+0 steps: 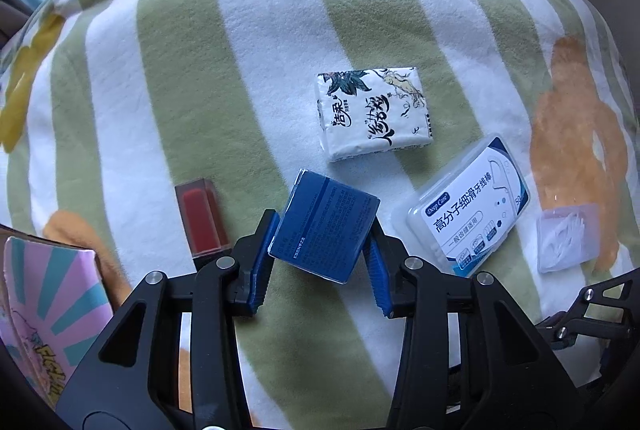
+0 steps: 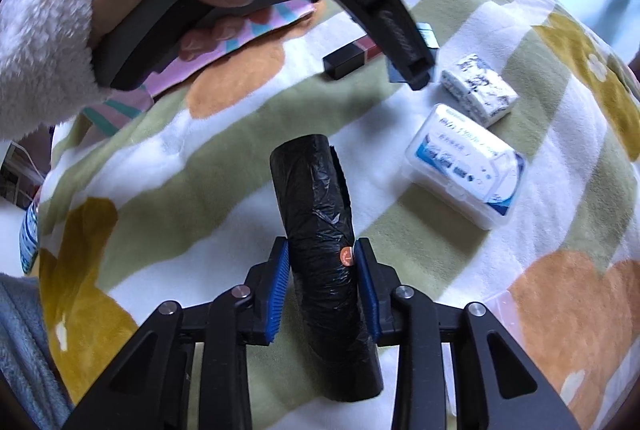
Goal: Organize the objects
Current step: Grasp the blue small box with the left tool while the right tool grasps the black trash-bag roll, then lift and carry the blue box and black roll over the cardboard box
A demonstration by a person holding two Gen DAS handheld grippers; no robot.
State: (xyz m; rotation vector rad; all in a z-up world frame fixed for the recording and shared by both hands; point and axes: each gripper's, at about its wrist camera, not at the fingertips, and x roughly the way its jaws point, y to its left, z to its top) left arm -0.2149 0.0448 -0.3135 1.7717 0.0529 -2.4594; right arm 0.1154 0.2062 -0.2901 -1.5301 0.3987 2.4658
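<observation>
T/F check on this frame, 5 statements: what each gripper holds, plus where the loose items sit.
1. The left gripper is shut on the blue box. True.
2. The right gripper stands open over bare blanket. False: it is shut on the black bag roll.
3. The tissue pack lies on the striped blanket, apart from both grippers. True.
4. The floss pick case is stacked on the tissue pack. False: it lies beside it on the blanket.
5. The red lipstick is gripped by the left gripper. False: it lies loose beside the left finger.
</observation>
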